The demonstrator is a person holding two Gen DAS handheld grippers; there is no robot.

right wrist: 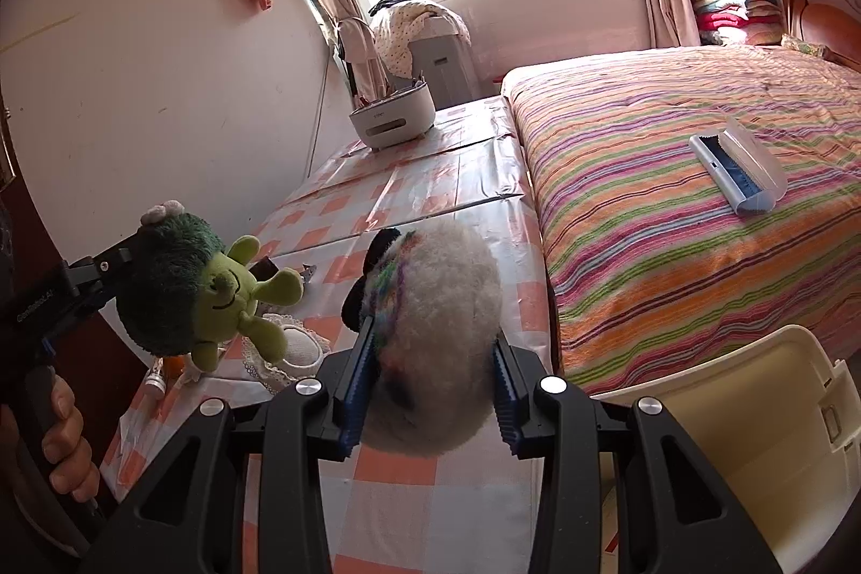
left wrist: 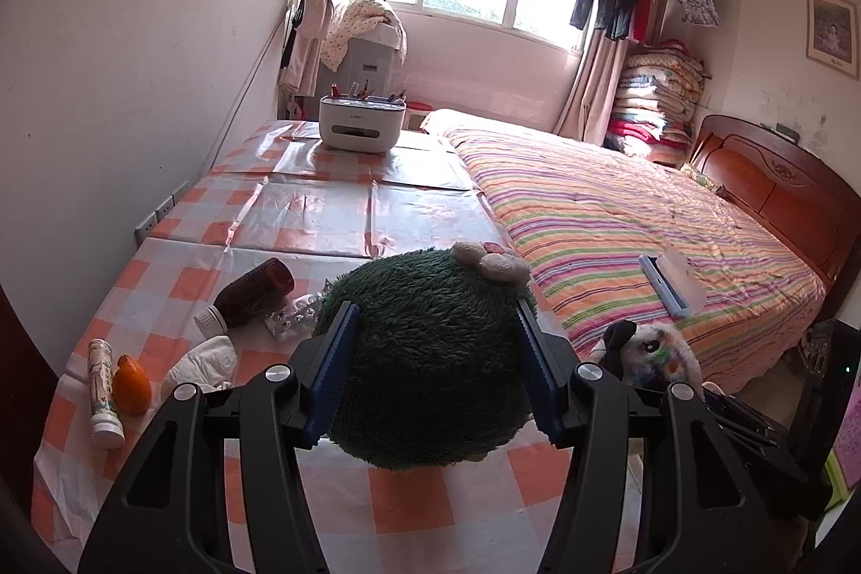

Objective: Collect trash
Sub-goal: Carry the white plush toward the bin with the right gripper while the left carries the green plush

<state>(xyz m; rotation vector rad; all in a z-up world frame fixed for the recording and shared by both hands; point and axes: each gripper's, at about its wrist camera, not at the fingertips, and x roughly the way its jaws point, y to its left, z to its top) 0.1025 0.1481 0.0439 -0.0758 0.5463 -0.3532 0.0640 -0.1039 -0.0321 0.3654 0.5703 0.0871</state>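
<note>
Checked orange-and-white cloth (left wrist: 301,219) covers the table beside a striped bed (left wrist: 619,219). Above it the left gripper (left wrist: 436,359) clamps a green plush doll (left wrist: 425,348), the right gripper (right wrist: 430,385) a white fluffy toy (right wrist: 436,332). Bottle (left wrist: 253,297), tissue (left wrist: 207,361) and tube (left wrist: 103,391) lie on the cloth; a cream bin (right wrist: 753,439) stands right.

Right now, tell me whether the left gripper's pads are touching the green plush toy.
Touching. The left wrist view shows the blue pads of the left gripper pressed into the dark fur of the green plush toy on both sides.
</note>
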